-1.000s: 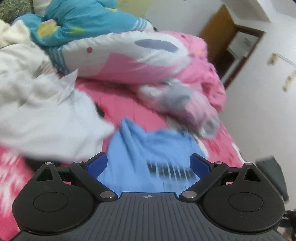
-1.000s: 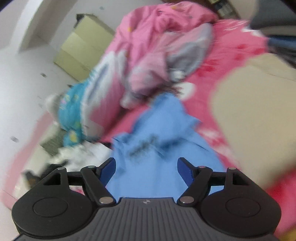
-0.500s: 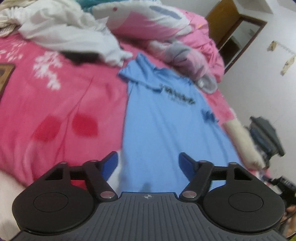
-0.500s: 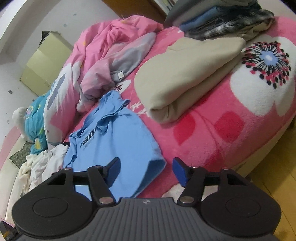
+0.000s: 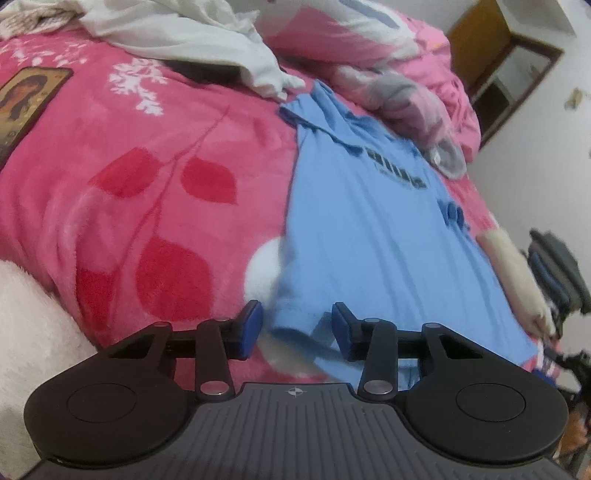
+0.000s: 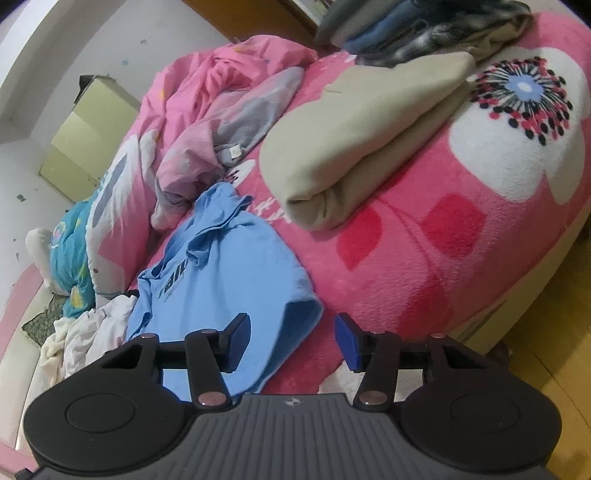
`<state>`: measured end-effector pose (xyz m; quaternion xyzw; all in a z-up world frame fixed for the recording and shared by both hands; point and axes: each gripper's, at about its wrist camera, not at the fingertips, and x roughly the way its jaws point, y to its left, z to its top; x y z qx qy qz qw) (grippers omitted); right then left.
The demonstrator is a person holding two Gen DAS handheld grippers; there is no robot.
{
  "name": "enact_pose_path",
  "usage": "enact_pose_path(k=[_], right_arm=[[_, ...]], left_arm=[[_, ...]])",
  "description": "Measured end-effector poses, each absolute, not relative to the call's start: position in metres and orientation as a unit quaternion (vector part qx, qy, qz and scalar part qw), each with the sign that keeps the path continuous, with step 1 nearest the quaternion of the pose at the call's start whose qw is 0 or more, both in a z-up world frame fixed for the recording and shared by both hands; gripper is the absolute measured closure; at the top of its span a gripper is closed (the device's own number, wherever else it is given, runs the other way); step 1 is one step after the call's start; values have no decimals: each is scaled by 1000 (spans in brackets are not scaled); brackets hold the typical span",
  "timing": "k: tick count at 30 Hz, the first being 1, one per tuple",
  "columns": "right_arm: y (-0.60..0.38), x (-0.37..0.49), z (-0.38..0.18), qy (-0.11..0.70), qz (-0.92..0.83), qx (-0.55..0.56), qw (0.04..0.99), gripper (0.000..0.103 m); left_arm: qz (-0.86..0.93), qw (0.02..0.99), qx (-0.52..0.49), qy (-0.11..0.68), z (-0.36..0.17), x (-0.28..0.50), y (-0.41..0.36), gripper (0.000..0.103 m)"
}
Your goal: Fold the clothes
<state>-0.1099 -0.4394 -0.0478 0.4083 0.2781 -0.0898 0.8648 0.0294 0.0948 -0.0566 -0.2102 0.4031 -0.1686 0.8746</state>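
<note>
A pink floral blanket (image 5: 122, 155) covered the bed, and on it the blue shirt (image 5: 369, 229) lay spread lengthwise, collar far, hem near the bed's edge. In the left wrist view the left gripper (image 5: 295, 326) stood wide apart and held nothing, its fingers either side of the shirt's near left hem corner, which curled up off the blanket; a white heap (image 5: 192, 40) lay beyond. The shirt looked thin, light and limp, likely to sag and crease, so the hem corners seemed the best holds. In the right wrist view the right gripper (image 6: 291, 341) was also wide and empty, with the rounded right hem corner of the shirt (image 6: 229, 280) between its fingers. Only this view showed the rumpled collar and sleeve, the folded beige cloth (image 6: 354, 147) just beside and the stack (image 6: 413, 29) behind.
</note>
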Motion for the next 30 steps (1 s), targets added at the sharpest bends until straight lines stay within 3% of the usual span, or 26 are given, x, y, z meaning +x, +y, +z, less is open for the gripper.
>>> enact_pose_path(k=[3,4,9,12,16,30], right_arm=[[-441,-112,-47,275,-93,410,865,51],[-442,-112,-47,274,-96,411,865,51],[-444,-117,-43,266,-106,413,865,53],[-446,-124,-35,254,-119,400,873,53],[-454,-124,-38,263,-136,392,871,53],[-460,-70,-52,321,-92,368,868,52]], left_arm=[[-161,876,-226,393,-58,30,99,101],[-164,872,-238,394,-57,30,101,102],[-196,839,-325,389,-25,17,123,103],[-192,855,-300,377,-6,3,136,103],[-156,865,-237,415,-34,6,134,103],[-140,853,-275,421,-65,12,139,103]])
